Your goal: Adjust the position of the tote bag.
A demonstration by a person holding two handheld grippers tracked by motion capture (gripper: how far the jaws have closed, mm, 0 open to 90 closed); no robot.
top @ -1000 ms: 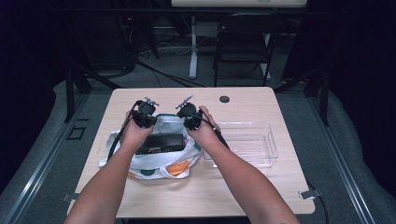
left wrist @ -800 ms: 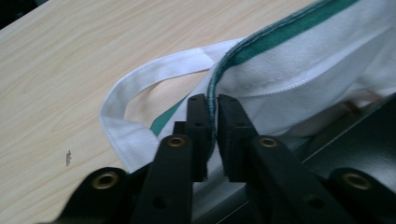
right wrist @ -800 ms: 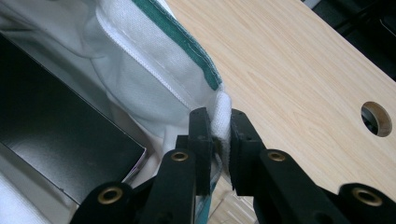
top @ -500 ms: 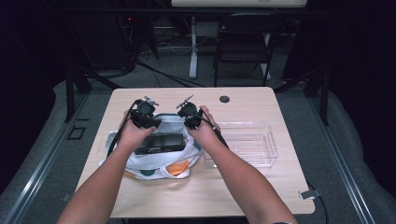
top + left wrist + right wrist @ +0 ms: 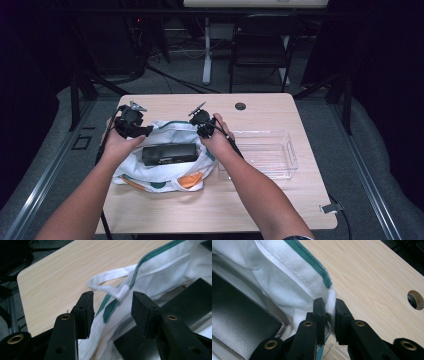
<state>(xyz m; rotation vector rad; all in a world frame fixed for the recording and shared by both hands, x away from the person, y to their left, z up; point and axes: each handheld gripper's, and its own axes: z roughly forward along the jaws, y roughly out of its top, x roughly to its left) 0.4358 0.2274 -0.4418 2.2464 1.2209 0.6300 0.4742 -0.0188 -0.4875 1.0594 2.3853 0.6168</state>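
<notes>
Left gripper [image 5: 112, 308] jaws just opened, apart around the white bag's loop [image 5: 110, 285], not pressing. Right gripper [image 5: 329, 308] clamped on bag [image 5: 165, 150] rim. Bare tabletop [image 5: 165, 107] beyond.

The bag [image 5: 165, 170] is white woven cloth, matt, with a green trim. The box [image 5: 169, 153] in it is black with a dull sheen. My jaws are matt black with rough pads. The bench [image 5: 280, 107] is pale smooth wood-grain. The tray [image 5: 272, 152] is clear glossy plastic.

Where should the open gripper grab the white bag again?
Judging by its pose, the white loop at the white bag's green-trimmed rim: it sticks up free, just beyond the left gripper's open pads. Come from that rim's outer side, one pad on each face.
</notes>
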